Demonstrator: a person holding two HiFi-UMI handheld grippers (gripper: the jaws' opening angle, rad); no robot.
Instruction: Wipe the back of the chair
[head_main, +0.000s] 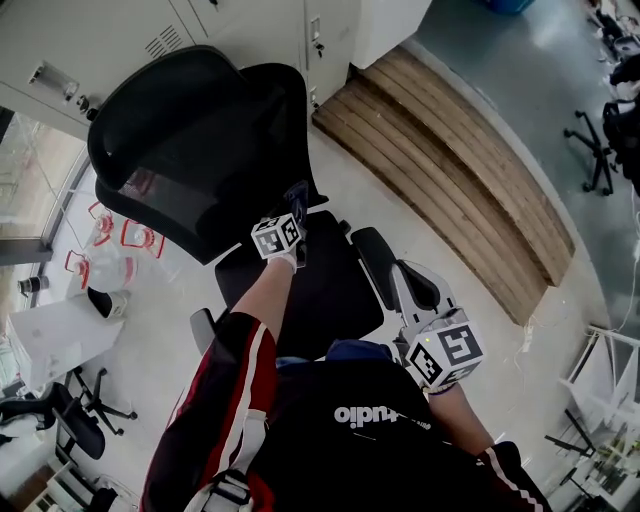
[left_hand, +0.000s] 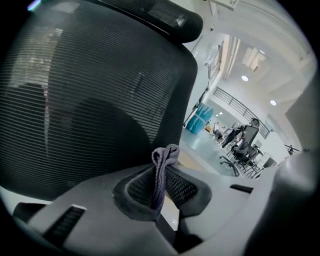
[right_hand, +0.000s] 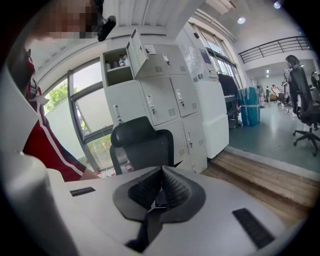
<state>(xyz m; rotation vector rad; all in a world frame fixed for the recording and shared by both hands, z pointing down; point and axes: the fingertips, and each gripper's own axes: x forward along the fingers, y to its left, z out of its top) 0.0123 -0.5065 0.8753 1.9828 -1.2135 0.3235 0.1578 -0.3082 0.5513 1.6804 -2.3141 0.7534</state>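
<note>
The wooden step (head_main: 450, 170) crosses the far right of the floor, and pale grey lockers (head_main: 120, 40) stand at the far left. I can read no label on them.

The chair (head_main: 310, 290) stands near the lockers, in the left half of the head view. It is black, with a seat, padded armrests and a headrest. Its backrest (head_main: 180, 140) is a wide curved frame with fine black mesh, and I can see light through the mesh. In the left gripper view the backrest (left_hand: 90, 100) fills the whole left side.

At the near edge, the person's black garment (head_main: 370, 440) carries white letters (head_main: 365, 414), seen upside down. I read only "udio"; the rest is not clear. The marker cubes (head_main: 277, 237) show square black-and-white patterns and no words.

The left gripper (head_main: 298, 215) is at the lower right edge of the backrest. Its jaws are closed on a folded grey-violet cloth (left_hand: 162, 170), which stands up above them, very near the mesh. I cannot tell if it touches.

The right gripper (right_hand: 161, 187) is nearer, beside the right armrest. Its jaws are pressed together with nothing between them.
</note>
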